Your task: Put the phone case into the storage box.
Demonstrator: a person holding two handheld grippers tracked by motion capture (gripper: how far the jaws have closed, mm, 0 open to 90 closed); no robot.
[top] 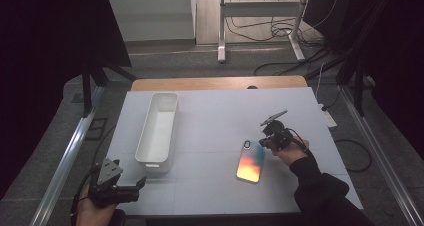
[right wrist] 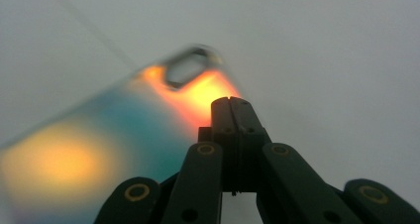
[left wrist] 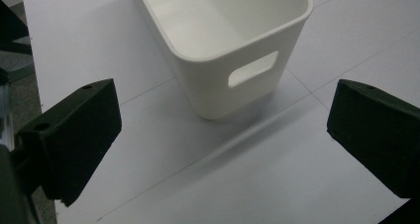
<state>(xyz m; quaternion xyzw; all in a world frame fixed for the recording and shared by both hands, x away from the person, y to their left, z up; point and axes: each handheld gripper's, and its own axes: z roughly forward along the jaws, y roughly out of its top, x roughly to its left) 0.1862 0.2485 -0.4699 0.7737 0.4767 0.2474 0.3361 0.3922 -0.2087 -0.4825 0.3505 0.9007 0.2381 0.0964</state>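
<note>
A phone (top: 251,162) in an orange-to-teal case lies flat on the white table, right of centre. My right gripper (top: 263,142) is at the phone's upper right corner, jaws pressed together with nothing between them. In the right gripper view the shut gripper (right wrist: 231,103) points at the blurred phone (right wrist: 114,140), close to its camera cut-out. Whether the tips touch the case I cannot tell. My left gripper (top: 140,187) sits low at the table's near left corner and is open. In the left gripper view the open gripper (left wrist: 225,135) faces the handle end of a white bin (left wrist: 237,50).
The long white bin (top: 150,136) stands lengthwise on the left half of the table, with nothing inside. A wooden strip (top: 215,82) edges the far side. Beyond it, desk legs (top: 221,31) and cables (top: 280,26) stand on the floor.
</note>
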